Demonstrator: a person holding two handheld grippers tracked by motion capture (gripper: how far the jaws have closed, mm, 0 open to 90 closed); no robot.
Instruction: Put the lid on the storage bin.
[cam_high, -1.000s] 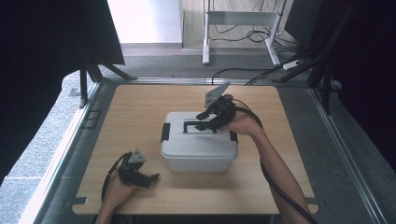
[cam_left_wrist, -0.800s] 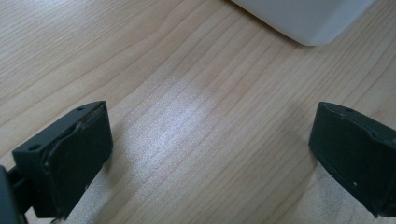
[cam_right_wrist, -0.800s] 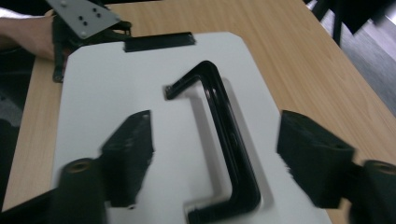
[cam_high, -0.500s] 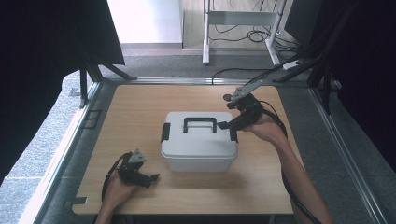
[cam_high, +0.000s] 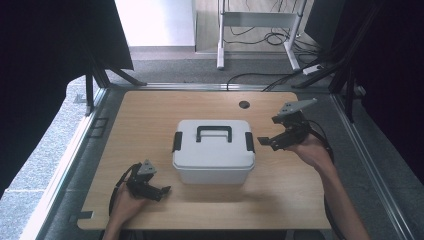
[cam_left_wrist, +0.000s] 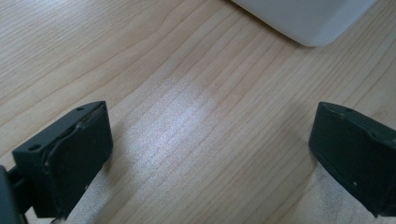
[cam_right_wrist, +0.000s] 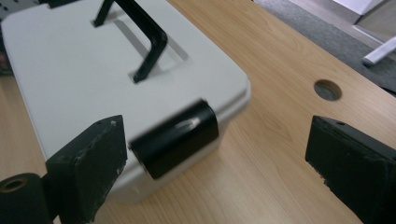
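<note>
- White lidded box (cam_high: 214, 150) sits mid-bench, on the wooden bench (cam_high: 150, 115), lid on, black carry handle (cam_high: 214, 132) standing up from the lid top.
- Black latch on each short side of the box: left latch (cam_high: 177, 141), right latch (cam_high: 249, 142); both look clipped flat against the box wall.
- Right gripper (cam_high: 267, 141) is just beside the box's right side, tips aimed at the right latch, not touching it; a hand holds it from the right.
- Right gripper jaws spread wide and have just been opening; nothing clamped between them. In the right gripper view the right latch (cam_right_wrist: 175, 137) sits in the gap close to the left jaw, blurred, with bare bench under the rest of the gap.
- Left gripper (cam_high: 162, 191) is off the box's front-left corner, low over the bench, near the box but apart from it.
- Left gripper jaws released, standing wide with just bench grain between them; box corner (cam_left_wrist: 303, 21) shows at the top of the left gripper view.
- Round cable hole (cam_high: 244, 104) in the bench, behind the box toward its right.
</note>
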